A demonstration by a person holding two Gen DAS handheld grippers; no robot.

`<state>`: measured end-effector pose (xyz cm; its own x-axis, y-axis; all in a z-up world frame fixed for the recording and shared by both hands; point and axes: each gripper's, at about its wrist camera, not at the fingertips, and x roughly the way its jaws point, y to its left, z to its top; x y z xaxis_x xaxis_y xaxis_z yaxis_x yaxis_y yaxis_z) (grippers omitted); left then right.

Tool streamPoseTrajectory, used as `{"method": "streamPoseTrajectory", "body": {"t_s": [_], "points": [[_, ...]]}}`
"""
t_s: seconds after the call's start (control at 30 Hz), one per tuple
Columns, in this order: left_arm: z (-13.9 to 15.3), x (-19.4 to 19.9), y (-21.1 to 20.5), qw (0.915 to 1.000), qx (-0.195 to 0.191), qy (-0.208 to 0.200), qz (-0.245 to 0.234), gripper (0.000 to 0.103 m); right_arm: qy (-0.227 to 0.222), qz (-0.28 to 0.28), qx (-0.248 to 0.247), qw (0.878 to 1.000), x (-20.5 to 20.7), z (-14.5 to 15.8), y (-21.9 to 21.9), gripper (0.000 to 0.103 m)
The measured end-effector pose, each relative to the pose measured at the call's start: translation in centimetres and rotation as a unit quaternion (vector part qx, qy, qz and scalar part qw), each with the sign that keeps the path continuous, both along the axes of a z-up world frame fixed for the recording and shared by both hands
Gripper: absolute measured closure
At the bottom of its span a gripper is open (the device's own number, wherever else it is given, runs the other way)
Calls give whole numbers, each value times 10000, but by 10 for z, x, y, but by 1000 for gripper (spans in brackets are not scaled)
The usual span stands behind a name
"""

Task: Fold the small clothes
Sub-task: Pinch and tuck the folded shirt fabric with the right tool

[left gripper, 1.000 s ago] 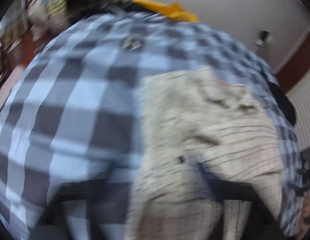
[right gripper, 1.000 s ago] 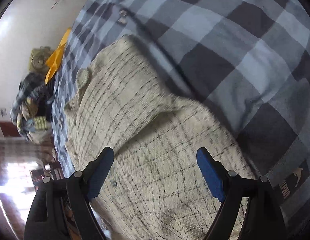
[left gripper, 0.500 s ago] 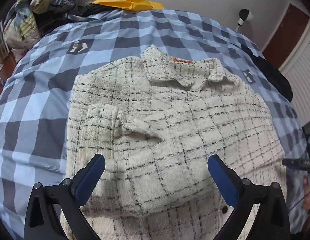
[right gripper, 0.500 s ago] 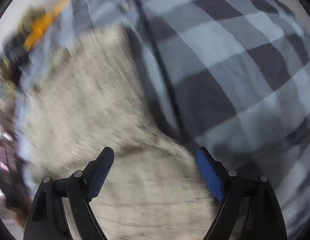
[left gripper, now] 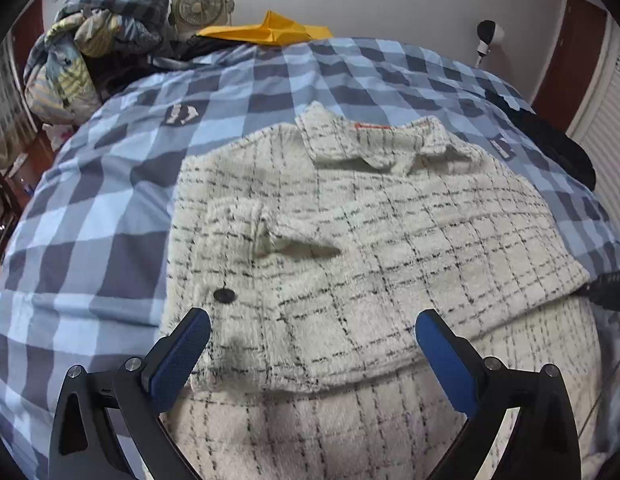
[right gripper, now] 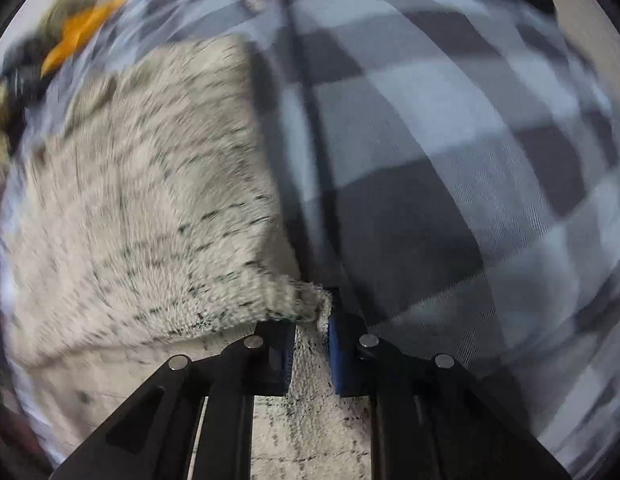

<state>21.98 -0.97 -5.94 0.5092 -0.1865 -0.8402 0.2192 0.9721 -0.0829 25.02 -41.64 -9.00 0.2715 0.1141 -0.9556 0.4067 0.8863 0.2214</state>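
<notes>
One jacket (left gripper: 389,248), cream with a black check, lies on the bed (left gripper: 90,232), partly folded. Its collar points to the far end of the bed and its hem to the near end; the long axis runs near to far. One black button (left gripper: 224,295) shows near the left edge.

Two tools counted. Left tool (left gripper: 311,330): jaws wide, nothing between them, above the jacket's near part. Right tool (right gripper: 311,330): jaws have just been closing and stand narrow, pinching a corner of the jacket (right gripper: 130,220).

Only the left view shows the collar, button, one fan (left gripper: 200,6) and a clothes heap (left gripper: 90,52). Only the right view, blurred, shows the pinch.
</notes>
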Motion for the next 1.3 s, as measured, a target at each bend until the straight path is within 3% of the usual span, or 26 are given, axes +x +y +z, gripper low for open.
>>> {"method": "streamPoseTrajectory", "body": {"t_s": [0.07, 0.17, 0.27, 0.33, 0.37, 0.47, 0.57, 0.63, 0.7, 0.77, 1.07, 1.1, 1.13, 1.17, 1.2, 1.3], "points": [[-4, 2, -1, 10000, 65, -7, 24, 0, -150, -639, 902, 9938, -9, -6, -32, 92], [-16, 9, 0, 9996, 207, 112, 122, 0, -261, -1254, 1652, 9779, -21, -24, -60, 92], [-33, 13, 5, 9988, 232, 316, 277, 0, -326, -1725, 2185, 9599, -35, -41, -75, 92], [-40, 14, 7, 9984, 254, 387, 328, 0, -344, -1852, 2322, 9543, -42, -42, -79, 92], [-43, 15, 9, 9981, 273, 418, 355, 0, -301, -1840, 2336, 9543, -44, -42, -79, 92], [-51, 17, 10, 9978, 369, 415, 354, 0, 27, -1833, 1916, 9642, -52, -19, -77, 72], [-57, 18, 7, 9973, 532, 406, 291, 0, -383, -1673, 1236, 9774, -55, 25, -68, 66], [-59, 19, 6, 9973, 600, 326, 258, 0, -571, -1418, 828, 9848, -43, 41, -61, 40], [-61, 18, 6, 9976, 592, 261, 251, 0, -832, -911, 693, 9899, -16, 53, -62, 39], [-65, 15, 7, 9981, 564, 140, 207, 0, -990, -770, 732, 9894, 9, 57, -65, 36], [-61, 22, 9, 9983, 512, 164, 215, 0, -206, -92, 654, 9976, 110, 18, -36, 36], [-60, 23, 9, 9983, 503, 142, 242, 0, -79, 80, 612, 9981, 115, 14, -31, 36], [-59, 24, 10, 9983, 495, 118, 268, 0, -32, 185, 566, 9982, 114, 16, -28, 44], [-58, 25, 11, 9983, 483, 92, 301, 0, -17, 294, 368, 9989, 116, 15, -24, 59], [-57, 27, 11, 9983, 457, 88, 339, 0, -75, 384, 218, 9990, 116, 16, -21, 100], [-59, 28, 12, 9985, 384, 132, 370, 0, -384, 284, 332, 9983, 109, 31, -30, 100]]}}
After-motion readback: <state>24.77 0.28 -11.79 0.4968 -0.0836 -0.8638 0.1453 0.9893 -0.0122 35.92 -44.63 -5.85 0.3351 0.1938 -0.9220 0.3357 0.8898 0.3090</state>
